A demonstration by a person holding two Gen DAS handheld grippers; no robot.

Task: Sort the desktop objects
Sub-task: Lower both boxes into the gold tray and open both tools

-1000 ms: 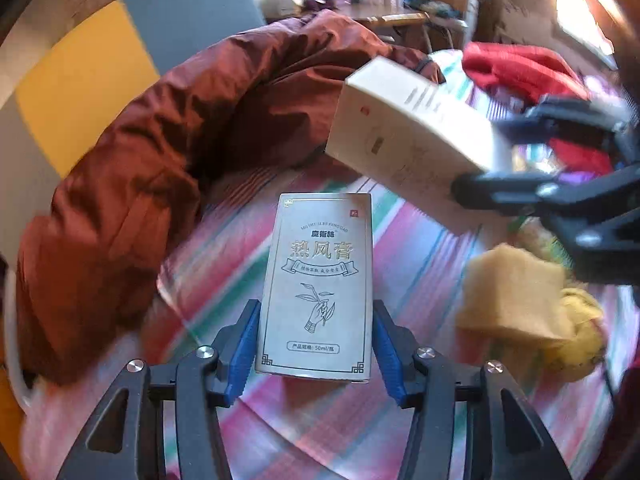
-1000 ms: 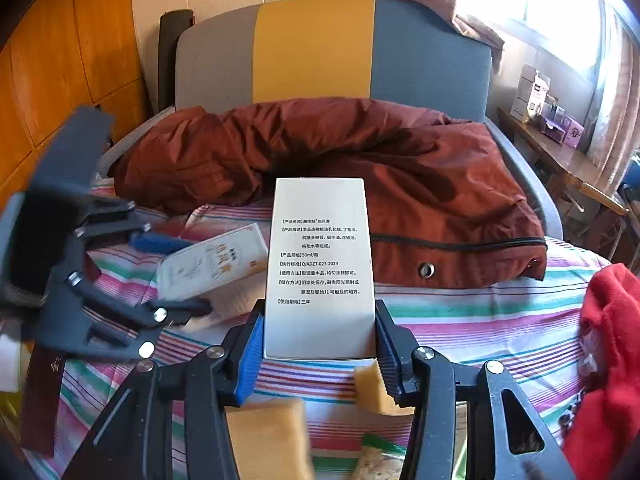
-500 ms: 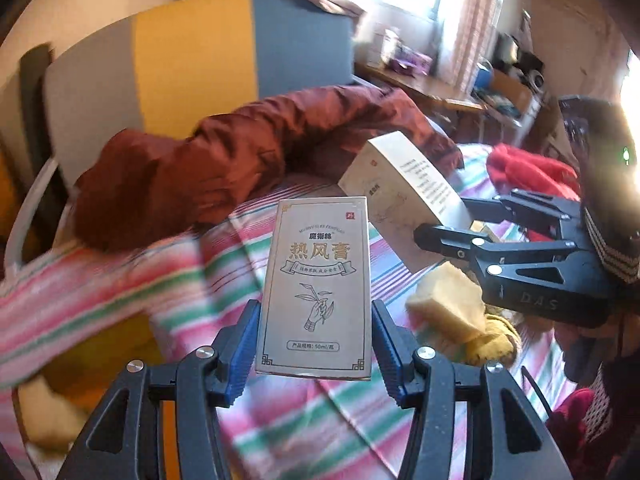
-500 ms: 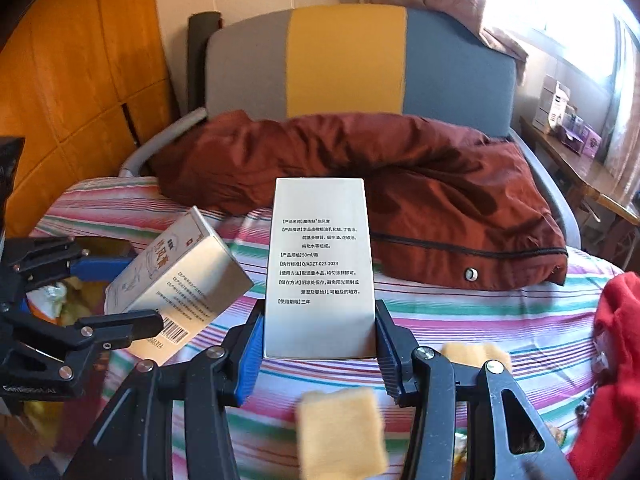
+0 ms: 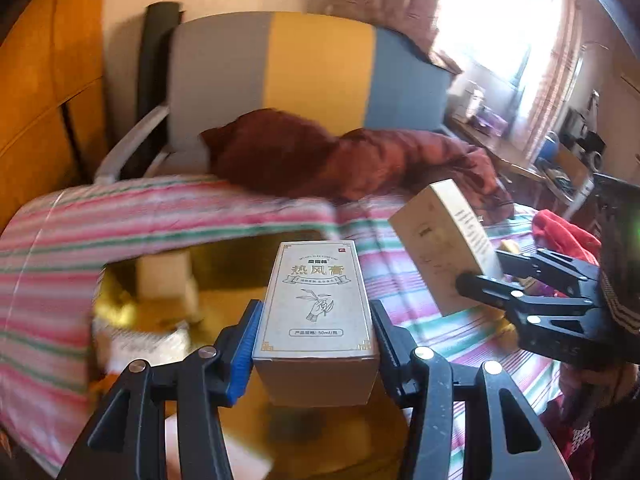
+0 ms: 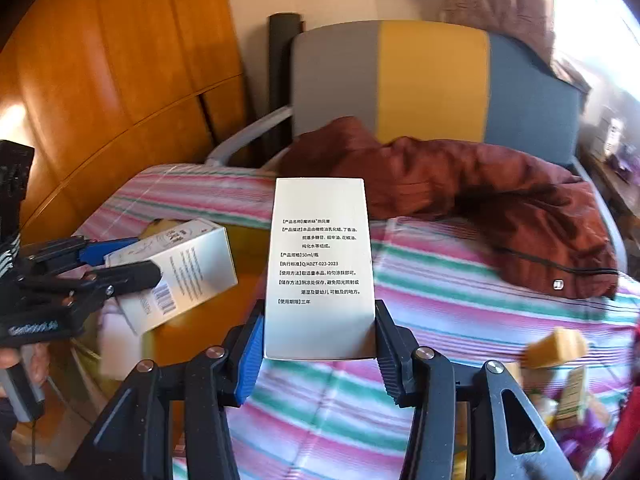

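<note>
Left fingers (image 5: pixel 316 344): clamping a printed carton (image 5: pixel 316 300), squeezing slightly tighter.
Right fingers (image 6: pixel 320 354): clamping a white carton (image 6: pixel 320 264).
Change: both cartons are now hanging over the far-left yellow bin (image 5: pixel 224 312), off the striped cloth (image 6: pixel 460 304).
Meaning: release is likely nearing.

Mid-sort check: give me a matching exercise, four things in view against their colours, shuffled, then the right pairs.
Things:
1. jacket
2. sponge
3. cloth
4. chair arm

Colours:
a. yellow
b. pale grey
c. red-brown
d. pink, green and white stripes

Pairs: 1-c, 2-a, 3-d, 4-b
</note>
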